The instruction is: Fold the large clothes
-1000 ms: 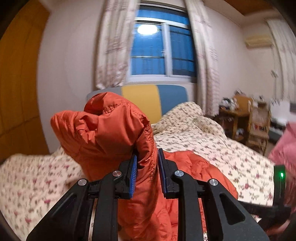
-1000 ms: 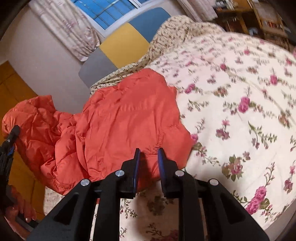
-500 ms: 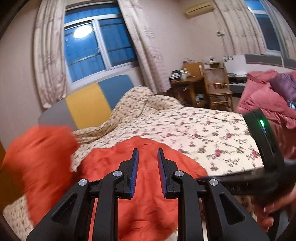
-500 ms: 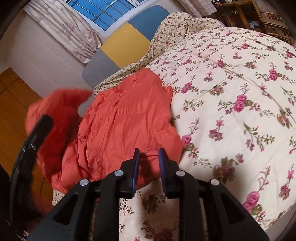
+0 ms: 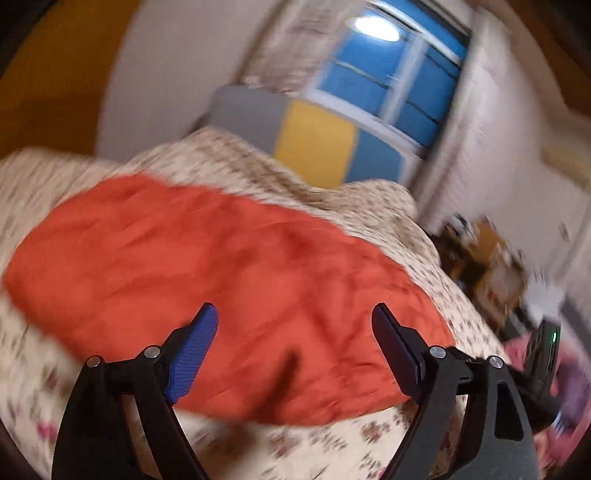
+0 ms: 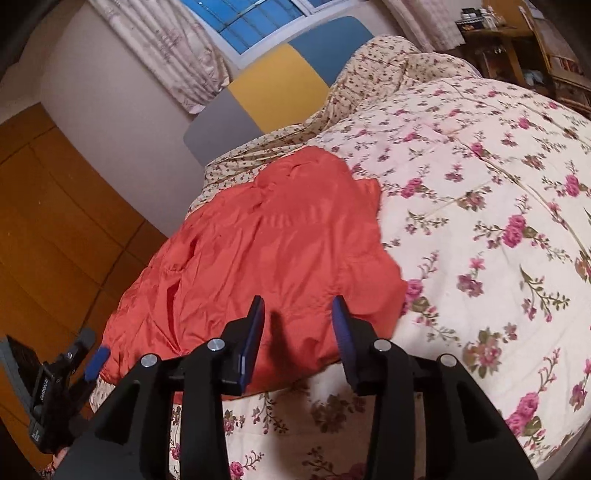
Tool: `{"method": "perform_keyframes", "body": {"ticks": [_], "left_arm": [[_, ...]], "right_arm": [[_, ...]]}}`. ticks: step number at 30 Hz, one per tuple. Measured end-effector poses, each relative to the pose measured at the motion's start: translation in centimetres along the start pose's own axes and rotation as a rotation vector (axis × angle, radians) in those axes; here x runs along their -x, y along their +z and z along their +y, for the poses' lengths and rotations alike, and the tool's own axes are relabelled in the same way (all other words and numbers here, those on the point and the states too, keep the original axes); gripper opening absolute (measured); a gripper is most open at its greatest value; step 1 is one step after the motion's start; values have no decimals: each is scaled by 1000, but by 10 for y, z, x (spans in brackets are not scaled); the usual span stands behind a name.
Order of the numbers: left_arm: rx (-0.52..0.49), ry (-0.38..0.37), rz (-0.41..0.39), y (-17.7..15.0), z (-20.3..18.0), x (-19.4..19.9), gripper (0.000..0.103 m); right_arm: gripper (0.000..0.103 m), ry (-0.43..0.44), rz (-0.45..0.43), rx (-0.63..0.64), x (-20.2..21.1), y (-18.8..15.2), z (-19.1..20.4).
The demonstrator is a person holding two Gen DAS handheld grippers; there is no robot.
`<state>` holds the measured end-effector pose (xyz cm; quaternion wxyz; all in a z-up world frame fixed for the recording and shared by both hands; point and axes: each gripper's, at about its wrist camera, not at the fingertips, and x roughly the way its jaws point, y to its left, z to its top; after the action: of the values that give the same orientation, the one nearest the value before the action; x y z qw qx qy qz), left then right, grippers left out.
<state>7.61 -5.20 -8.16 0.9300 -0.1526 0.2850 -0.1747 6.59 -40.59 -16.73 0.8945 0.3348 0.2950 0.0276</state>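
Note:
An orange puffer jacket (image 6: pixel 280 251) lies spread on the floral quilt (image 6: pixel 480 206), near the bed's left edge. My right gripper (image 6: pixel 298 306) hovers over the jacket's near hem. Its jaws are opening, and the pads stand apart from the fabric below them. The left wrist view is blurred by motion. There the jacket (image 5: pixel 221 266) fills the middle, and my left gripper (image 5: pixel 295 317) is above its near part, jaws opening wide with nothing between them. The left gripper (image 6: pixel 90 350) also shows at the bed's lower left corner, and the right gripper (image 5: pixel 546 347) at the far right.
A grey, yellow and blue headboard (image 6: pixel 273 88) backs the bed under a curtained window (image 6: pixel 255 18). An orange-brown wardrobe (image 6: pixel 55 221) stands to the left. A wooden desk and chair (image 6: pixel 524 44) stand beyond the bed's right side. Pink bedding (image 5: pixel 569 384) lies at the right.
The left gripper has let go of the bunched orange jacket part, which now lies flat over the rest. Its jaws went wide and it swung down. The right jaws have widened.

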Motion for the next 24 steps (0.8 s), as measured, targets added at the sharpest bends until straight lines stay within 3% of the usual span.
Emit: {"method": "perform_keyframes", "body": {"ticks": [3,6,9,13,15,16,18,21,24], "left_arm": [[237,56,-25,-10,53,30,85],[403,98,-43,-14,94,38,85],[560,111,-60,-6,131,30,85],[734,80,-39,-1,170,6,84],[784,51,-71,0,178,-1,65],[783,56,-78,1,179,-2,58],[737,71,-88,9,171,-2,34],[566,145,-113,25,140,3,25],[335,195,-156,43,94,14,25]], "right_arm": [[38,-12,-64,19,9,1,9],[38,0,-108,81,16,4,25],[38,-28,-55,173,0,4,42],[38,-105,73,178,-36,-2,35],[37,-114,81,180,-44,-4,31],[37,-117,85,187,-44,-6,30],[37,-137,97,227,-48,-9,33],[37,-162,102,269,-51,-13,35],[37,-157,99,249,-54,-17,33]]}}
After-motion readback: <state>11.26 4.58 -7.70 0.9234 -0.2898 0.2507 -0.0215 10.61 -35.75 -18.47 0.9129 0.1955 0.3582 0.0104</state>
